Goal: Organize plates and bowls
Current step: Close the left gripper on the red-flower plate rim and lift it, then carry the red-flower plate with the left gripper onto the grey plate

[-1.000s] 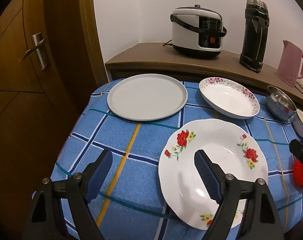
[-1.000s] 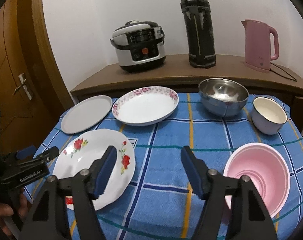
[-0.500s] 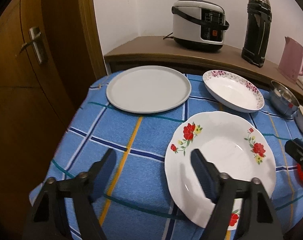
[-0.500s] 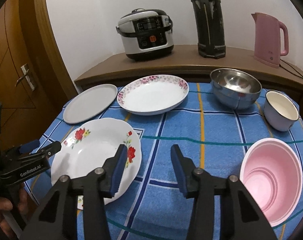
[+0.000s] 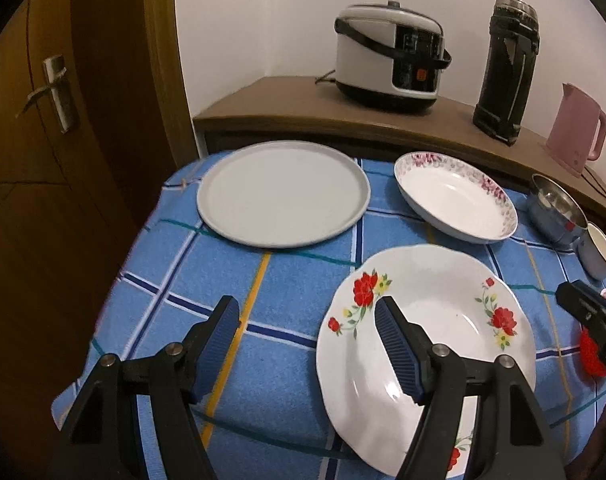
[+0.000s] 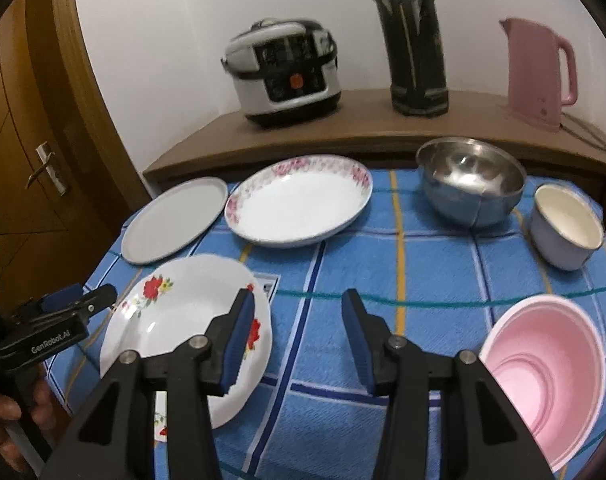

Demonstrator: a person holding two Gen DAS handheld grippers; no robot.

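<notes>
Plates and bowls sit spread over your tabletop (image 6: pixel 435 264), which is covered by a blue checked cloth with white, navy, yellow and green lines. Nearest your left side lies the white scalloped plate with red flowers (image 5: pixel 443 320); behind it are the plain round grey plate (image 5: pixel 283 192) and the white oval dish with a pink floral rim (image 6: pixel 299 204). To the right stand the shiny steel bowl (image 6: pixel 469 180), the small pale-blue enamel cup with a cream inside (image 6: pixel 567 228) and, nearest you, the tilted pink plastic bowl (image 6: pixel 543 360).

Your left gripper (image 5: pixel 307 320) has its fingers wide, one over the cloth and one above the flowered plate, gripping nothing. Your right gripper (image 6: pixel 297 308) keeps its fingers moderately apart over bare cloth, also empty.

Behind the tabletop, a brown wooden shelf (image 6: pixel 363 124) against the white wall carries a white and black rice cooker (image 6: pixel 283 72), a tall black flask (image 6: pixel 415 40) and a pink electric kettle (image 6: pixel 539 72). A wooden door with a metal handle (image 5: pixel 55 92) stands left.
</notes>
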